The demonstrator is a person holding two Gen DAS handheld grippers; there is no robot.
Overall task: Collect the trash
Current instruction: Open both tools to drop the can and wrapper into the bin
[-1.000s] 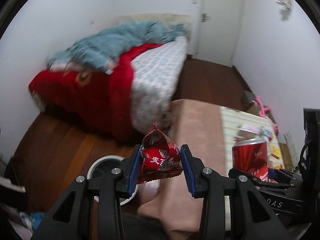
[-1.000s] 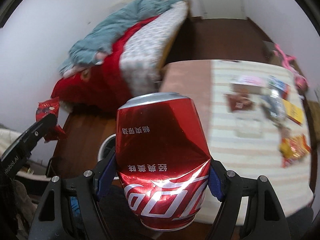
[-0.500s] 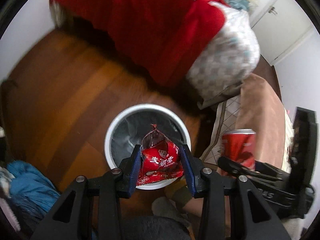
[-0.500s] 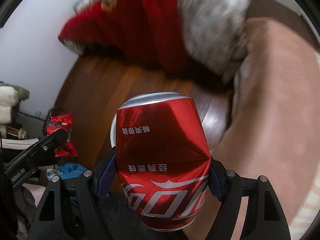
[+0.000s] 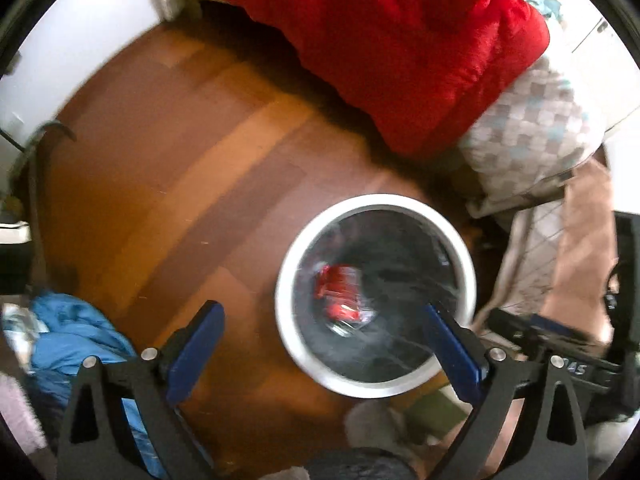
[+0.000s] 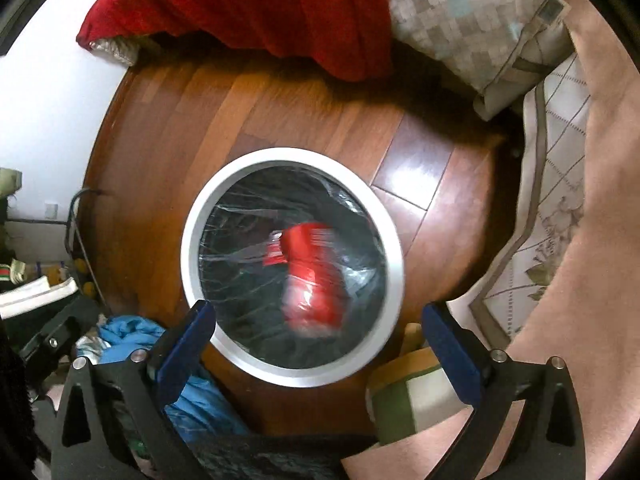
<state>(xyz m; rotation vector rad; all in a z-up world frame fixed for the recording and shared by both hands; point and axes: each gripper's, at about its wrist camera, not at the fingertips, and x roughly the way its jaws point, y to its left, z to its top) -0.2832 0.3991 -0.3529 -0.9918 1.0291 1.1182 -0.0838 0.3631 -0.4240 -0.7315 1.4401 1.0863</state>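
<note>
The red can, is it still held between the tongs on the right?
No, the right tongs are spread open with nothing between them, and the red can lies down inside the bin.

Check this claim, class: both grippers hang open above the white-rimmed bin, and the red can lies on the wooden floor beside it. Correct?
Not quite. The red can is inside the white-rimmed bin, not on the floor, as the right wrist view shows. Both grippers, left and right, do hang open above it.

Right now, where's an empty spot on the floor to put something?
Bare wood floor lies between the white bin and the red blanket. It's crowded by the blue cloth and the tablecloth.
</note>
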